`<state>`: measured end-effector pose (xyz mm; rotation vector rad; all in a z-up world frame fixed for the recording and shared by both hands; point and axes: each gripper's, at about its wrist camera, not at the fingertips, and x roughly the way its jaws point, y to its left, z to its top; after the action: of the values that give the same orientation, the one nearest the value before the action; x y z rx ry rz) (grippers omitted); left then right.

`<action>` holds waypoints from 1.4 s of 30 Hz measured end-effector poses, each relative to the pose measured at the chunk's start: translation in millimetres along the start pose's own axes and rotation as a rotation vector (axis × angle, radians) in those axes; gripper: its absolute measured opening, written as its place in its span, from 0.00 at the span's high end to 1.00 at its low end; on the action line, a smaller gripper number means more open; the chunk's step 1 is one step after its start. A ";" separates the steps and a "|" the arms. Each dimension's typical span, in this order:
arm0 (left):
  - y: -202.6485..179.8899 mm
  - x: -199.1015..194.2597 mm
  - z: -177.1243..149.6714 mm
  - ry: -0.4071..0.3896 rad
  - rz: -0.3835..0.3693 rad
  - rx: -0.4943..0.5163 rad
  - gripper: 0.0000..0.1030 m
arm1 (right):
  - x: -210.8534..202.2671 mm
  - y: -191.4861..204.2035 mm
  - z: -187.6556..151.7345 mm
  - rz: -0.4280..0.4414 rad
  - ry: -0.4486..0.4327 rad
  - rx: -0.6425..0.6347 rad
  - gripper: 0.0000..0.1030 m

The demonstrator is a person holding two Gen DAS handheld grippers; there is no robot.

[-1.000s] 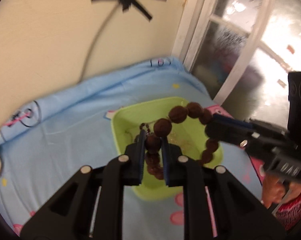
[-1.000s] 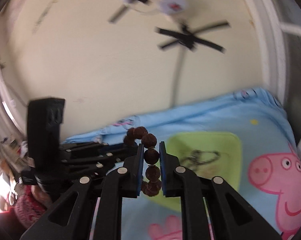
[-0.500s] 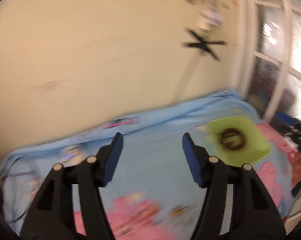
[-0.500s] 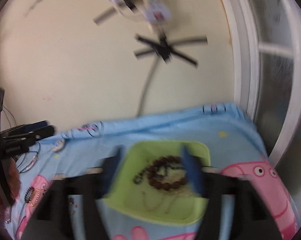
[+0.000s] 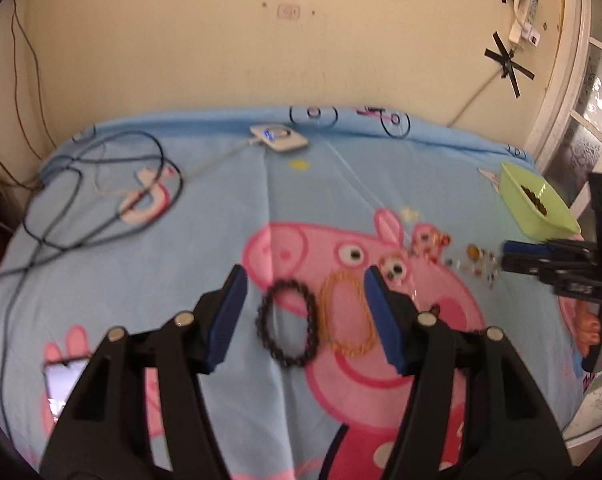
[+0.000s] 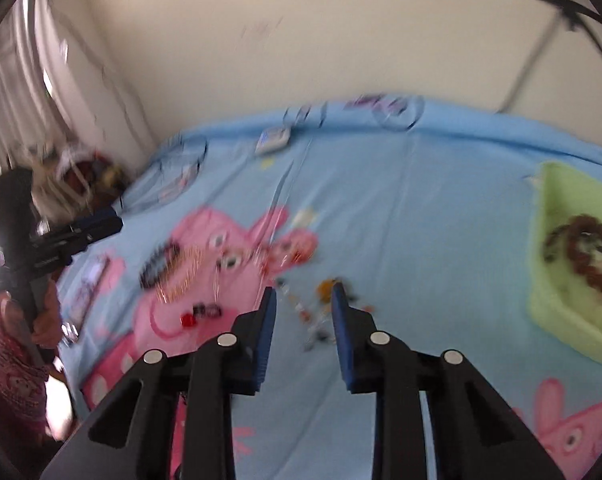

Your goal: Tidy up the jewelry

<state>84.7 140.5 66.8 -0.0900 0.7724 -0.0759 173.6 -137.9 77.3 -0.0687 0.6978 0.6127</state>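
Left wrist view: left gripper (image 5: 305,276) released, pads wide apart, nothing between them. Aims down at the blue blanket (image 5: 321,200). Just beyond the gap, slightly left of centre, lies the black bead bracelet (image 5: 287,322), flat, long axis running near to far. Touching or nearly touching its right side, the gold bangle (image 5: 347,314), laid the same way, close under the right pad. Far right, the green tray (image 5: 549,220), well apart from both rings. In front of it, the right gripper (image 5: 505,254), beside the small scattered pieces (image 5: 477,260).

Right wrist view, blurred: right gripper's jaws closing, gripping nothing, only loose pieces (image 6: 313,312) on the blanket in line with the gap. Tray at right, holding a brown bead bracelet (image 6: 589,256). Both rings far left, clearly nearer the left gripper; probably its pick.
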 end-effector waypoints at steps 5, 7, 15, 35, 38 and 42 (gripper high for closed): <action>-5.4 6.4 -9.8 0.007 -0.038 0.019 0.43 | 46.1 25.7 17.2 -0.106 0.032 -0.094 0.91; -8.0 6.9 -12.2 0.009 -0.068 0.024 0.43 | 62.3 24.9 25.2 -0.153 0.031 -0.097 0.71; -11.9 8.0 -23.3 0.016 -0.114 0.040 0.43 | 68.7 23.1 13.6 -0.150 0.076 -0.025 0.61; -65.9 -21.0 1.0 -0.132 -0.224 0.203 0.14 | -50.2 73.9 86.4 0.260 -0.171 0.031 1.00; -82.9 -14.5 10.5 -0.152 -0.243 0.235 0.14 | -72.2 76.7 91.4 0.270 -0.219 0.026 1.00; -102.1 9.4 21.5 -0.140 -0.235 0.280 0.14 | -101.8 76.2 88.5 0.265 -0.282 0.020 1.00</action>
<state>102.8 39.3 86.7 0.0802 0.6024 -0.3954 122.1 -103.7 219.3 0.1289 0.4417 0.8501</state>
